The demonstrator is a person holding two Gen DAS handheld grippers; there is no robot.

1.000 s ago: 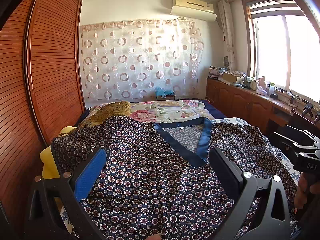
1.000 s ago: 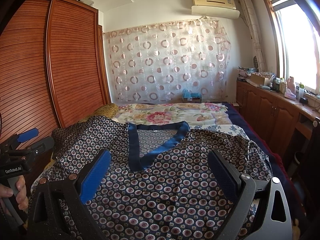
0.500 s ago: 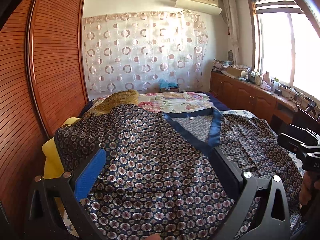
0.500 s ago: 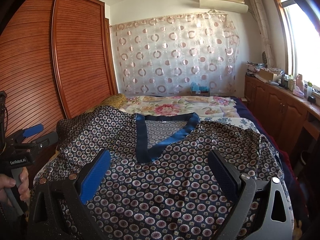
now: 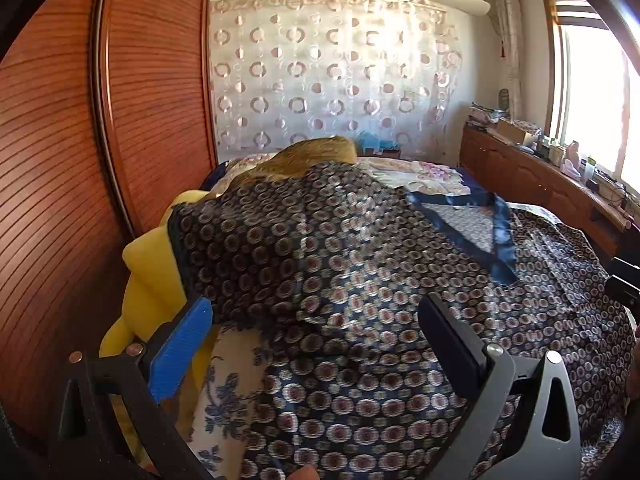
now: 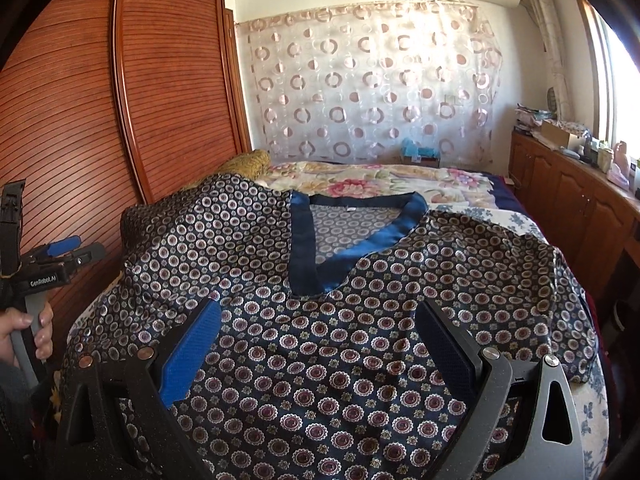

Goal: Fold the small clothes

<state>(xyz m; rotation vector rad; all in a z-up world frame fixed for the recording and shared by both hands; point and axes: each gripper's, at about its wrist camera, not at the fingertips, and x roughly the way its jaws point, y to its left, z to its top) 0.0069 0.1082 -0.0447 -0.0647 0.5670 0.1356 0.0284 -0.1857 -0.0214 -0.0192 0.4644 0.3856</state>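
Note:
A dark navy top point(image 6: 340, 320) with a circle pattern and a blue V-neck trim point(image 6: 304, 248) lies spread face up on the bed. It also shows in the left wrist view point(image 5: 340, 280), where its left sleeve point(image 5: 224, 248) drapes over a yellow cushion point(image 5: 148, 276). My left gripper point(image 5: 316, 336) is open, hovering above the top's left side and lower edge. My right gripper point(image 6: 320, 340) is open and empty above the chest area. The left gripper also shows in the right wrist view point(image 6: 60, 256), held at the bed's left edge.
A wooden slatted wardrobe point(image 6: 120, 120) stands close along the left. A floral bedspread point(image 6: 380, 180) and a brown pillow point(image 6: 244, 164) lie behind the top. A wooden cabinet point(image 6: 580, 208) with clutter runs along the right under the window.
The left gripper has swung left toward the sleeve and yellow cushion, closer to the wardrobe. The right gripper has moved slightly in over the top. Both stay open.

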